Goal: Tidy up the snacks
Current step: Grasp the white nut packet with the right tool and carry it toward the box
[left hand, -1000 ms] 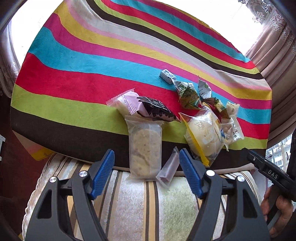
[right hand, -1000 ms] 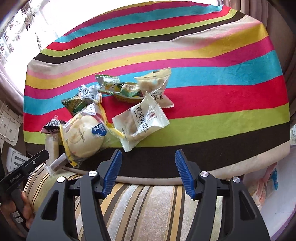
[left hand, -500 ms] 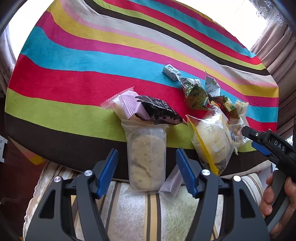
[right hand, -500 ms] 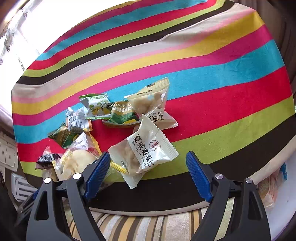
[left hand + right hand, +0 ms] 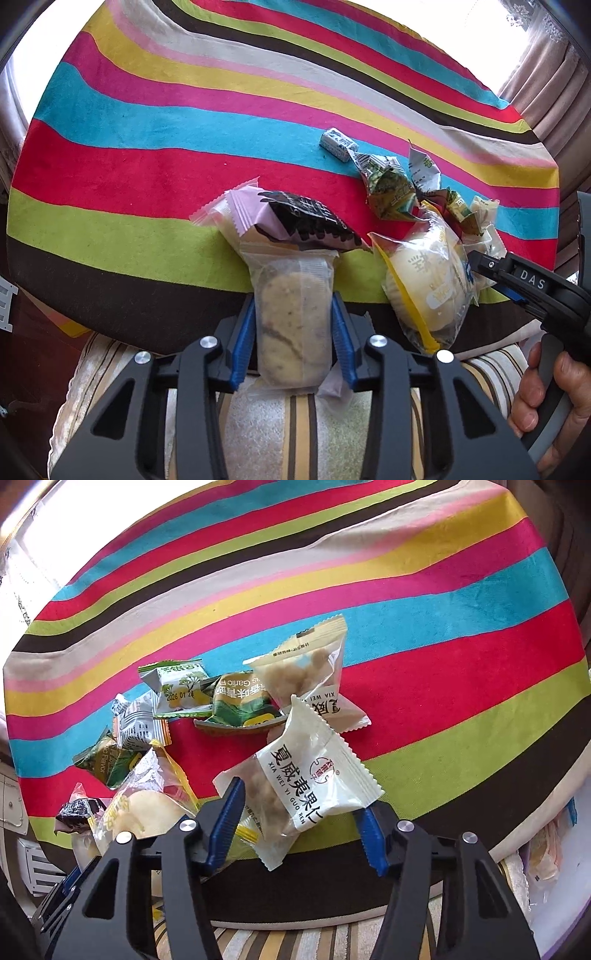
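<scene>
On the striped tablecloth a clear-wrapped cookie packet hangs over the near edge. My left gripper is closing, its blue pads pressing both long sides of that packet. In the right wrist view a white nut packet with printed characters sits between the pads of my right gripper. That gripper is closing too, and its pads meet the packet's left edge and right corner. A wrapped round bun lies between the two packets.
A black-and-pink packet lies behind the cookie, with green packets, a second nut packet and a small white candy farther back. A striped cushion lies below the table edge. A hand holds the right gripper's handle.
The left jaws narrowed from wide open onto the cookie packet. My right gripper came forward and down to the nut packet, spread wider, then narrowed onto it.
</scene>
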